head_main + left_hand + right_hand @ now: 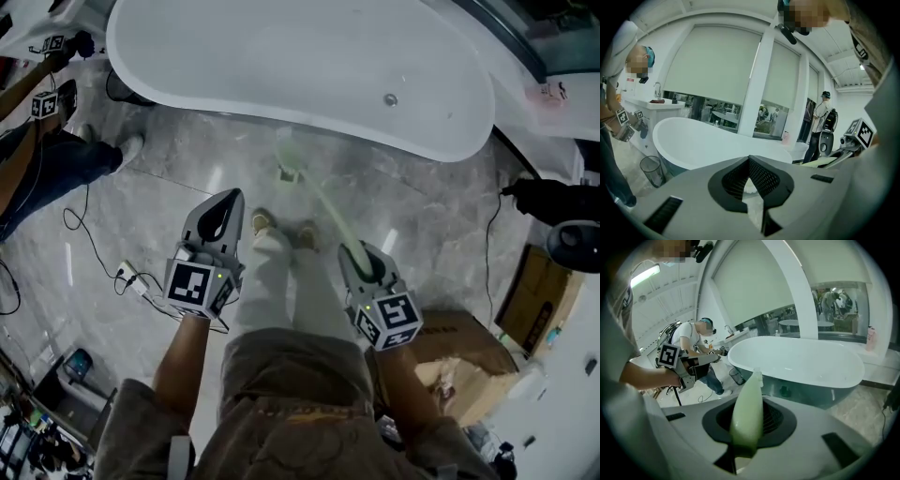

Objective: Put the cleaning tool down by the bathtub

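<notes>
- Closest in, the person's two bare forearms reach forward and down on either side of the legs in pale trousers (281, 281). The left forearm (183, 352) and the right forearm (405, 380) are roughly parallel, and each ends at a marker cube.
- The grey left gripper (225, 202) points ahead at about knee level, outside the left leg. Its own view shows the left gripper (749, 159) with its mesh-padded jaws meeting at the tips and nothing between them.
- The grey right gripper (356, 253) sits a little nearer the body and is tilted inward, towards the feet. In its own view the right gripper (749, 404) has its jaws clamped on the long pale-green plastic handle of the cleaning tool (747, 413).
- The cleaning tool (323, 202) slants forward and leftward from the right gripper, passing over the person's shoes (264, 223). Its far end is blurred and lies just short of the tub's near side. Whether that end touches the floor cannot be told.
- The floor is glossy grey marble (187, 178). A black cable (80, 220) lies on it to the left and an opened brown cardboard box (450, 361) to the right.
- Beyond stands the white oval freestanding bathtub (187, 89).
- At the far left another person in dark trousers (56, 159) stands beside the tub.
</notes>
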### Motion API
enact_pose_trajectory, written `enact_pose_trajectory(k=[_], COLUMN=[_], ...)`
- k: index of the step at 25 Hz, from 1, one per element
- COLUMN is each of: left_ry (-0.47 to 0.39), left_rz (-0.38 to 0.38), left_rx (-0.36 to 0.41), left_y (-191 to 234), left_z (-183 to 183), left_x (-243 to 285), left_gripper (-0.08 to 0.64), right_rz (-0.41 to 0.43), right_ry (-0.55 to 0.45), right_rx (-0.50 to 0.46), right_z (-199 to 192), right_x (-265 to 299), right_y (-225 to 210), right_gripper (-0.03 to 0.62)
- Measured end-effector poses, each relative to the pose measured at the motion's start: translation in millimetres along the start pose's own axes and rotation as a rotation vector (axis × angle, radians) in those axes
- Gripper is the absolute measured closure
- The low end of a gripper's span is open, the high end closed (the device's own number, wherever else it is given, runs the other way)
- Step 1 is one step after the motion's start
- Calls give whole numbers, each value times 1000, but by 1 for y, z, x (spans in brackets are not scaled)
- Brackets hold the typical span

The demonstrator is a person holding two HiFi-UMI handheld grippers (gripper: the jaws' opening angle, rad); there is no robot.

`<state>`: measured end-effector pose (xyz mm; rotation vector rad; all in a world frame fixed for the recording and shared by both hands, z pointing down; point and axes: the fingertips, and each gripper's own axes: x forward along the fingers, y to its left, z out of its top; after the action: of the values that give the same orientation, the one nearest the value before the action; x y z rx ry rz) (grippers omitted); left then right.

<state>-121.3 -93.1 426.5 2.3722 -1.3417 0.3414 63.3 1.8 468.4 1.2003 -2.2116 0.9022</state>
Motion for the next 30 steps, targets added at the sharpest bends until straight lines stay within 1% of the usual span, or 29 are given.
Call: enact_pose_trajectory(k=[5,11,19,24,30], left_ry=[-2,2,2,15,30], left_rz=[9,4,-1,-10,-14], left_rx=[-2,12,3,-1,-4], left_y=[11,18,31,36,42], left_z=[-29,-62,-98,-114,-122], left_x=[12,33,56,66,68], left_gripper=[560,560,560,560,560], right_rz=[4,3,-23,-36,-62], right_ry=[26,45,79,118,161], right_rx=[-7,-10,-3,6,43], right_z=[-24,-46,-74,-92,-113], right_x=[26,61,107,130,154], right_y=[-4,-19,-39,-46,-52], right_gripper=[520,520,520,520,520])
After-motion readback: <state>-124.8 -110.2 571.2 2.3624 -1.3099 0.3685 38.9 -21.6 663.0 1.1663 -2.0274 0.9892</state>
